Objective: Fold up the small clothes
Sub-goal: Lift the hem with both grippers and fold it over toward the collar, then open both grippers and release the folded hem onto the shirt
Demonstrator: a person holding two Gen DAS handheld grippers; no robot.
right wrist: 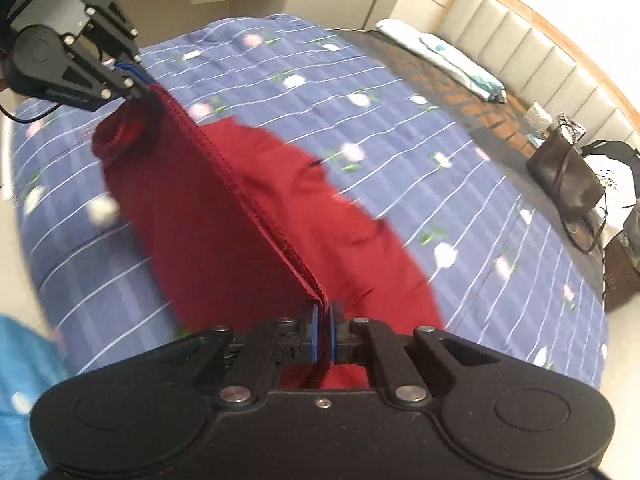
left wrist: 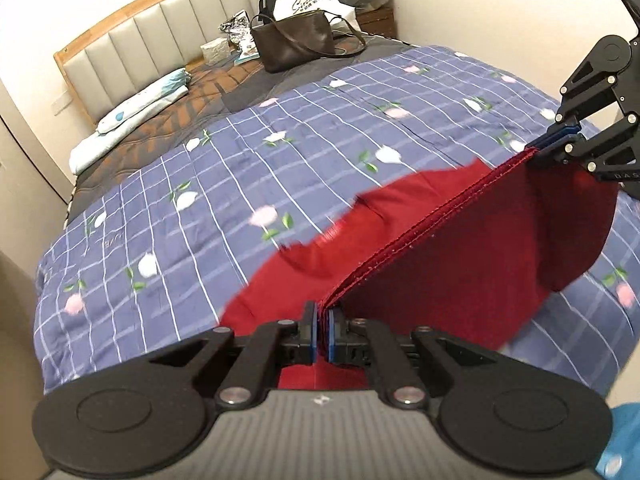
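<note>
Soft, light, limp red garment (left wrist: 460, 248), likely to sag and swing; best gripped along the stitched hem at its two ends. Stretched between left gripper (left wrist: 323, 332) and right gripper (left wrist: 560, 140), both clamped tight on that hem, hanging just above the checked quilt (left wrist: 200, 184). One garment, two grippers, one brown bag (left wrist: 294, 46) far ahead.
</note>
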